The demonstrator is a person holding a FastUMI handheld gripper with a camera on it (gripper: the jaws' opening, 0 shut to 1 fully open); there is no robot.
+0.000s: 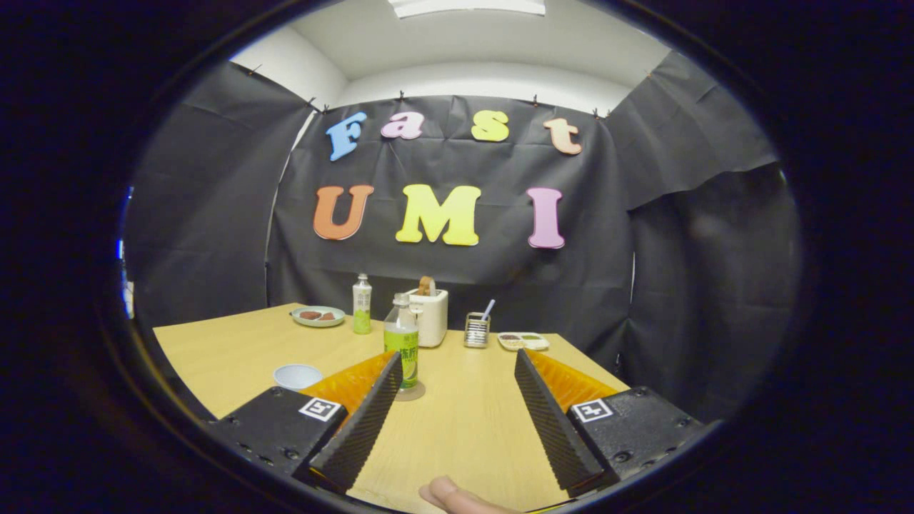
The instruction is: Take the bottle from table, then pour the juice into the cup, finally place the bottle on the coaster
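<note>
— So, where's the juice bottle [402,341]?
— Standing upright on the round coaster [411,392], just ahead of the left finger's tip, on the wooden bench [471,421].
— And the tongs [457,364]?
— Spread wide apart, gripping nothing. The white cup [297,375] sits left of them.

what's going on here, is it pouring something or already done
A person's fingertip shows under the hand-held gripper, whose fingers are open and holding nothing. The bottle with the green label stands upright on the round coaster, just ahead of the fingers, close to the left one. The white cup sits off to the left on the wooden table. From this view I can't tell what is in the cup, so whether the pour has happened is unclear.
</note>
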